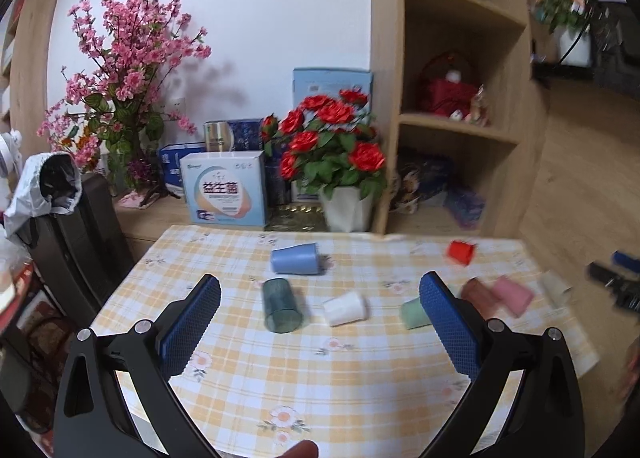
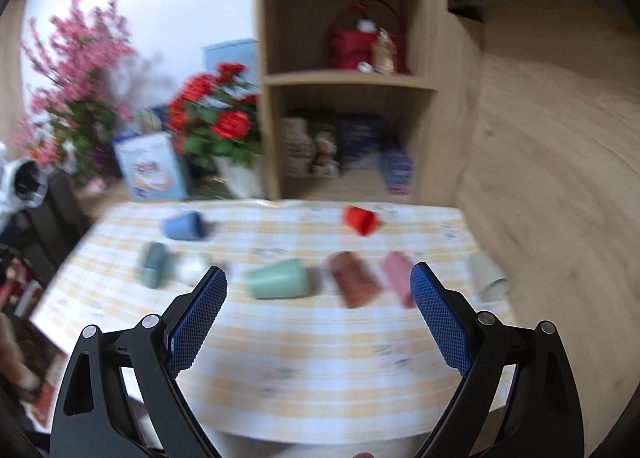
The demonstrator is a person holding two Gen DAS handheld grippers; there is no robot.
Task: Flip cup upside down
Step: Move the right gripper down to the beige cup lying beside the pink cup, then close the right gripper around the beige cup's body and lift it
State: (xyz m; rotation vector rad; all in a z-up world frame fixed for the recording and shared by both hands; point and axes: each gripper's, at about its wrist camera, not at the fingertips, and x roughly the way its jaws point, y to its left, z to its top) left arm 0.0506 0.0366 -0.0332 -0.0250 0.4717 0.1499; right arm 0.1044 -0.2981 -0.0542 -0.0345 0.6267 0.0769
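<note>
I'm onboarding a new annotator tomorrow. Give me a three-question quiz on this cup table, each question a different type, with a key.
1. True or false: the blue cup stands upright on the checked tablecloth.
2. Multiple choice: the left gripper is (A) open and empty, (B) shut on a cup, (C) out of view.
3. Fill in: in the right wrist view, the cup nearest the table's far edge, ahead of the right gripper, is coloured ____.

Key
1. False: it lies on its side.
2. A.
3. Red: the red cup.
</note>
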